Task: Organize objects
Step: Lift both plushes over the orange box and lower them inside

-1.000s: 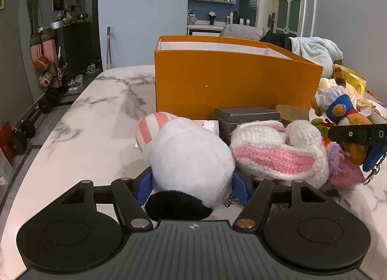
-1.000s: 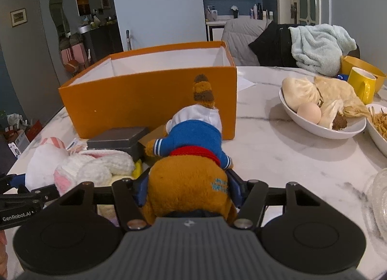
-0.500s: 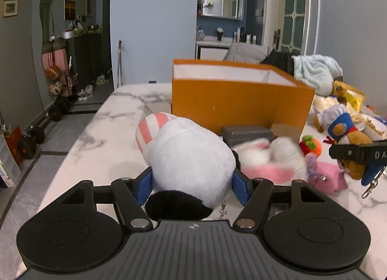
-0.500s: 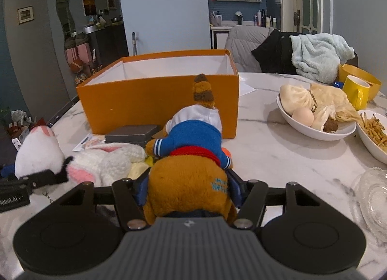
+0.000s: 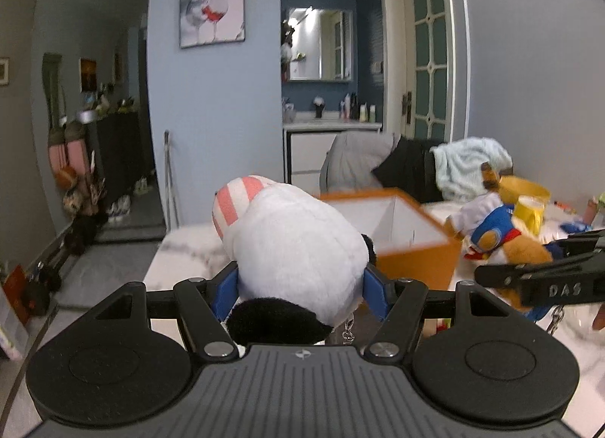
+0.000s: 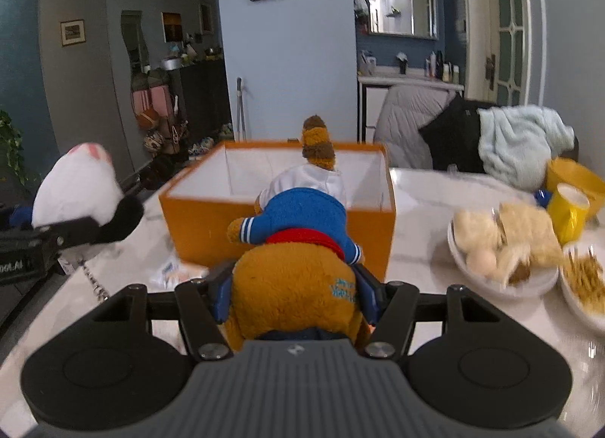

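the left gripper (image 5: 298,287) pinches a white plush toy (image 5: 295,245) between its blue pads, held above the marble table (image 6: 416,211). the right gripper (image 6: 297,292) squeezes a brown plush in a blue jacket (image 6: 298,249), just before the open orange box (image 6: 280,226).

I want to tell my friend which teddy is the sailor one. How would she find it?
Start at the big orange box on the marble table. Just in front of it, the right gripper holds a brown plush toy. Unlike the white plush toy to its left, it wears a blue jacket with a red trim.
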Demonstrator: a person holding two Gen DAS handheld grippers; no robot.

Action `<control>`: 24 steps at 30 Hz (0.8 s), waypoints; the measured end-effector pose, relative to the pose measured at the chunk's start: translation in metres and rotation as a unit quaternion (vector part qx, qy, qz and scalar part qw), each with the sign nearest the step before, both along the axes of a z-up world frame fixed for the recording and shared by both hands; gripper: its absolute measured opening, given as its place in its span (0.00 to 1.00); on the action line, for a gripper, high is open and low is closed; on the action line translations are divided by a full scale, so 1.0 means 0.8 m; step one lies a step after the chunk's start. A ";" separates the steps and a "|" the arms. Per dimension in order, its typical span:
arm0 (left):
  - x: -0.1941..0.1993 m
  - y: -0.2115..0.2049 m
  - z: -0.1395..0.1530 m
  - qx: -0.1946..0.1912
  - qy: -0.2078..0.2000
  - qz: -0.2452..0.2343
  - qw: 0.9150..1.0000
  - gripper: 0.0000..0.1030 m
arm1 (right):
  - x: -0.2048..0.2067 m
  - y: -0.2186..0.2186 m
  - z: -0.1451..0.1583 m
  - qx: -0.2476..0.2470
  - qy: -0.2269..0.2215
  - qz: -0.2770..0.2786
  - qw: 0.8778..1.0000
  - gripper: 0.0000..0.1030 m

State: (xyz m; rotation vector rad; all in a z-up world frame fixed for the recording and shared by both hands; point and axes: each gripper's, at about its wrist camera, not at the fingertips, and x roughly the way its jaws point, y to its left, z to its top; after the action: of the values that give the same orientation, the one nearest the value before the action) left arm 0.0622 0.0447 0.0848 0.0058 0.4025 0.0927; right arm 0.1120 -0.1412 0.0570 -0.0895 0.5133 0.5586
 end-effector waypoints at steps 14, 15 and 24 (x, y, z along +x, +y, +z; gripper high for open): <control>0.239 0.031 -0.041 -0.017 0.110 -0.001 0.994 0.76 | 0.222 0.105 0.002 -0.020 0.081 0.011 0.996 0.62; 0.249 0.032 -0.048 -0.015 0.117 0.001 0.993 0.76 | 0.232 0.111 -0.007 -0.025 0.088 0.012 0.996 0.62; 0.285 0.047 -0.108 -0.008 0.197 0.014 0.980 0.75 | 0.289 0.142 -0.068 -0.067 0.153 0.018 0.986 0.61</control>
State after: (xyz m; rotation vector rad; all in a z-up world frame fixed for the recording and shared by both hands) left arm 0.2903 0.0820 -0.0018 0.0036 0.8005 0.1166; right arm 0.3434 -0.0274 0.0026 -0.1417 0.8506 0.5764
